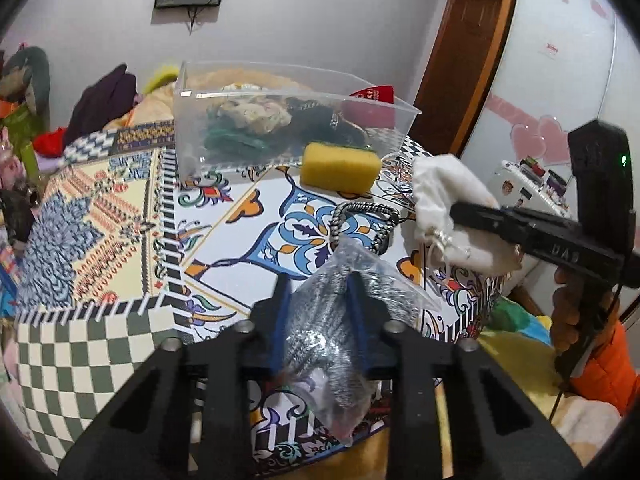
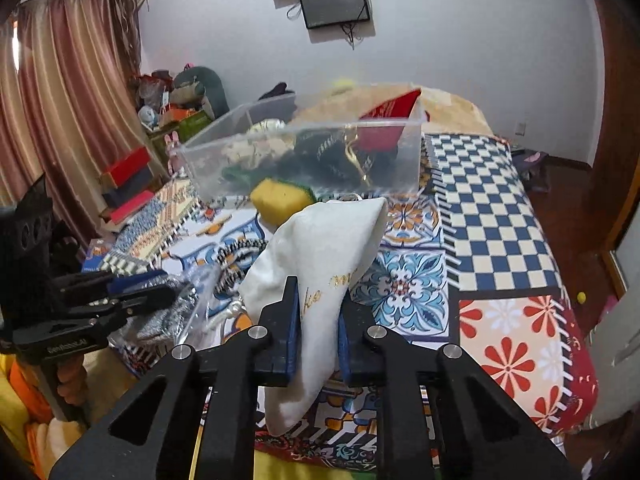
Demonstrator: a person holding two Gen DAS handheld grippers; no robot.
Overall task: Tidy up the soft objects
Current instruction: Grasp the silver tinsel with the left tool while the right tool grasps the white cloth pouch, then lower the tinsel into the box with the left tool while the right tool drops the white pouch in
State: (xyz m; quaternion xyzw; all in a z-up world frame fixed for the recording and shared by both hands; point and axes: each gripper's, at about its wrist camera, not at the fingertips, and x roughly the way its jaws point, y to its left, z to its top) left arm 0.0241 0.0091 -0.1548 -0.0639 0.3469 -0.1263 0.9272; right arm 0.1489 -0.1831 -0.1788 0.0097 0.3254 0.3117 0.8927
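Patterned tablecloth (image 2: pixel 496 200), lilac wall (image 2: pixel 460 40)

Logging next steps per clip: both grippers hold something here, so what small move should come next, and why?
Probably carry the right gripper forward so the white pouch it clamps is over the clear bin, then release. The bin already holds soft items and sits just beyond the yellow sponge. The left gripper is shut on a bagged grey item, which can follow.

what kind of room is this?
Most likely a bedroom at home: a bed under a patchwork cover, long curtains, and a screen mounted on the wall.
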